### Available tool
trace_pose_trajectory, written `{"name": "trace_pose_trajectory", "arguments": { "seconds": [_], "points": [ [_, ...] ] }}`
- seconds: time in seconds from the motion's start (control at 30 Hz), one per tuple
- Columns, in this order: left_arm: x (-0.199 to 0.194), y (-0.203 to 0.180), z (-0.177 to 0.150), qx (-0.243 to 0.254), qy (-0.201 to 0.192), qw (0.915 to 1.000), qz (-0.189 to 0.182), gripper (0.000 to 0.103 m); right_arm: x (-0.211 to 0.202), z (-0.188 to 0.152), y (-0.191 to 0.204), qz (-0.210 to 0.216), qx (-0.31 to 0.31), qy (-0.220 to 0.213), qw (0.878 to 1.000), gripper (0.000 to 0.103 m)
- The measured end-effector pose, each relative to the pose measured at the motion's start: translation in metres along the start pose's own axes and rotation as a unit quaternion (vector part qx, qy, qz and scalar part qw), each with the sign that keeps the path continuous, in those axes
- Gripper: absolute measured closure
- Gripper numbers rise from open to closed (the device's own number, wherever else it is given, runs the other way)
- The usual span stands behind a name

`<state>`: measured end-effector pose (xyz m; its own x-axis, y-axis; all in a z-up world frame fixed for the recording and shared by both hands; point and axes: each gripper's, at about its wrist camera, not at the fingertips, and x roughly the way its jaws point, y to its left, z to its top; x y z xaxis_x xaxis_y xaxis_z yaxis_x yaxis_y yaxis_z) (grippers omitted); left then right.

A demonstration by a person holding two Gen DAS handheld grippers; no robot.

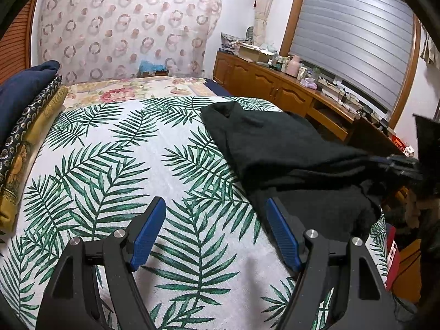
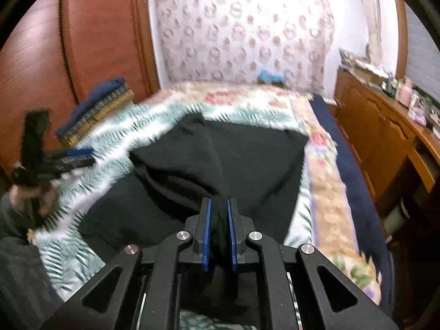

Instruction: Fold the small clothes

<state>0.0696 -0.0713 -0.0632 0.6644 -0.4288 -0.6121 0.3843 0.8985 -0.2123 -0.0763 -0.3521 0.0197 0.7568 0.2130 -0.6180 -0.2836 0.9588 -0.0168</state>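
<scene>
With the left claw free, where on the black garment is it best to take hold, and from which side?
Probably the near edge of the black garment, just ahead of the open left claw, coming from the palm-leaf cover side. There the cloth lies flat with a free border on the cover. The right claw already pinches a bunched fold on the other side, so a second corner would spread it.
</scene>
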Motion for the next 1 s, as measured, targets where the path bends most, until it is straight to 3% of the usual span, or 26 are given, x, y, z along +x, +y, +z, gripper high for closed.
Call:
{"name": "trace_pose_trajectory", "arguments": {
  "seconds": [0.07, 0.17, 0.23, 0.3, 0.47, 0.6, 0.83, 1.0],
  "points": [
    [0.000, -0.001, 0.001, 0.001, -0.001, 1.0000, 0.001, 0.027, 0.005, -0.004, 0.000, -0.010, 0.001, 0.010, 1.000, 0.091],
    [0.000, -0.001, 0.000, 0.003, -0.002, 1.0000, 0.004, 0.027, 0.003, 0.001, 0.002, -0.016, -0.003, 0.007, 1.000, 0.080],
    [-0.001, -0.002, 0.000, 0.004, -0.004, 1.0000, 0.006, 0.027, -0.003, 0.007, 0.006, -0.028, -0.010, -0.004, 1.000, 0.070],
    [-0.002, -0.003, 0.000, 0.005, -0.006, 0.9999, 0.007, 0.027, -0.005, 0.014, 0.011, -0.034, -0.015, -0.012, 0.999, 0.049],
    [-0.003, -0.004, -0.001, 0.007, -0.007, 0.9999, 0.011, 0.027, 0.010, 0.030, 0.036, -0.024, -0.043, -0.017, 0.999, 0.048],
    [-0.007, -0.003, 0.001, 0.007, -0.011, 0.9998, 0.015, 0.027, 0.038, 0.041, 0.064, 0.012, -0.070, -0.006, 0.997, 0.048],
    [-0.014, 0.002, 0.004, 0.004, -0.021, 0.9995, 0.026, 0.027, 0.096, 0.062, 0.103, 0.082, -0.108, 0.037, 0.990, 0.048],
    [-0.016, 0.006, 0.004, 0.001, -0.022, 0.9993, 0.031, 0.027, 0.129, 0.066, 0.122, 0.098, -0.131, 0.068, 0.984, 0.048]
  ]
}}
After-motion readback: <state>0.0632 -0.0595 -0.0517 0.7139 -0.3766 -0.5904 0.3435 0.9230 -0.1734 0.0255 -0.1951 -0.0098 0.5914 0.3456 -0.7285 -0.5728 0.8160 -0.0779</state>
